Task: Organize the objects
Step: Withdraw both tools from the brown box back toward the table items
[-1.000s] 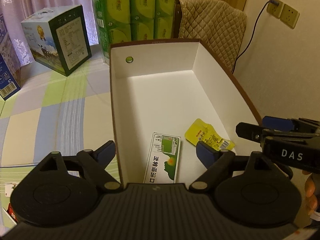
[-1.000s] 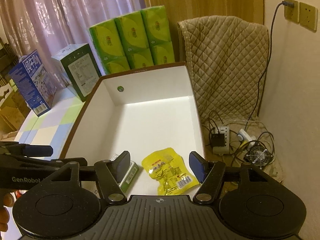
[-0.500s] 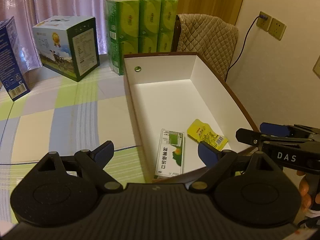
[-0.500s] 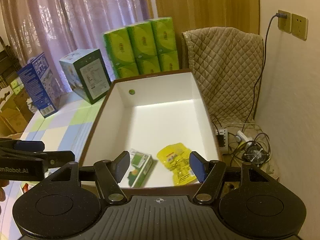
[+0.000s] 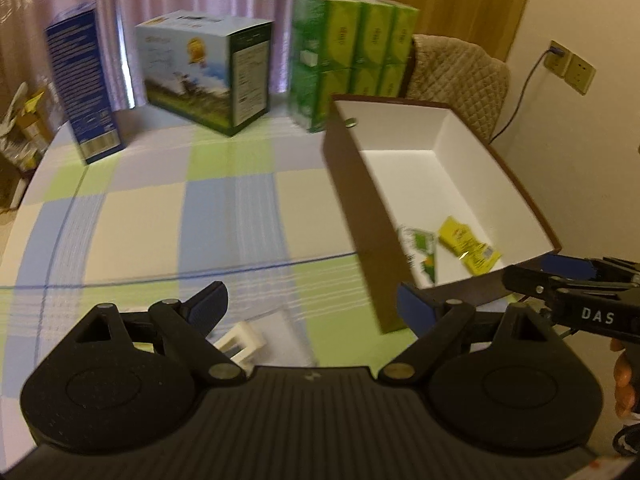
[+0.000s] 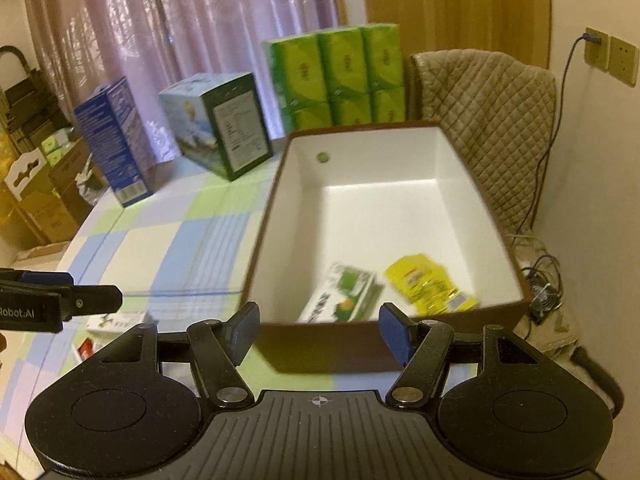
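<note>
A brown box (image 5: 348, 184) (image 6: 320, 354) with a white inside stands on the checked table. Inside it, near the front wall, lie a green-and-white pack (image 5: 420, 248) (image 6: 340, 294) and a yellow sachet (image 5: 468, 242) (image 6: 430, 284). My left gripper (image 5: 312, 308) is open and empty over the table, left of the box's front corner. A small white item (image 5: 240, 340) lies on the cloth below it. My right gripper (image 6: 320, 330) is open and empty in front of the box's near wall. Each gripper shows at the edge of the other's view.
At the back of the table stand a blue carton (image 5: 84, 88) (image 6: 116, 140), a green-and-blue carton (image 5: 208, 76) (image 6: 220, 128) and stacked green tissue packs (image 5: 352, 56) (image 6: 340, 76). A quilted chair (image 6: 492, 120) and floor cables (image 6: 540, 280) lie right of the box. Small packets (image 6: 108, 324) lie near the table's front.
Both grippers have pulled back out of the box toward me, still open. The left one swung left over the table. The pack and sachet stay in the box.
</note>
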The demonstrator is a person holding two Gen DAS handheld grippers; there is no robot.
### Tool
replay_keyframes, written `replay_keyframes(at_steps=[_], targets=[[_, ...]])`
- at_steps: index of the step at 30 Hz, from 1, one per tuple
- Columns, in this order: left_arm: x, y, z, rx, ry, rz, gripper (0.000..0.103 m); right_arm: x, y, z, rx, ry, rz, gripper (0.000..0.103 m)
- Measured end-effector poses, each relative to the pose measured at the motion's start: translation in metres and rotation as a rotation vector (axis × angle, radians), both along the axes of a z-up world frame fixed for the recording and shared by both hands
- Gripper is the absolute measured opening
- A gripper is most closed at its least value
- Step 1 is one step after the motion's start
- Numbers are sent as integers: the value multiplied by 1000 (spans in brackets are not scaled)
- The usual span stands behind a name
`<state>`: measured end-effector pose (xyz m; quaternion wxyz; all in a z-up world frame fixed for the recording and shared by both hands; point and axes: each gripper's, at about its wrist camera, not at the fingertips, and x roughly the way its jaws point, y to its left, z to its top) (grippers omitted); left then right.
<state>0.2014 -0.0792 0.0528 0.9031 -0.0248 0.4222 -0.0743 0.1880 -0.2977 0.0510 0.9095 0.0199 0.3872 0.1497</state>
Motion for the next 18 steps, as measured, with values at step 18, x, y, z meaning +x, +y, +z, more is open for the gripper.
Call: replay_keyframes(at_steps=[18], targets=[[-55,110,-28,0,93,133,89,-38,76,-32,1,77,92,63]])
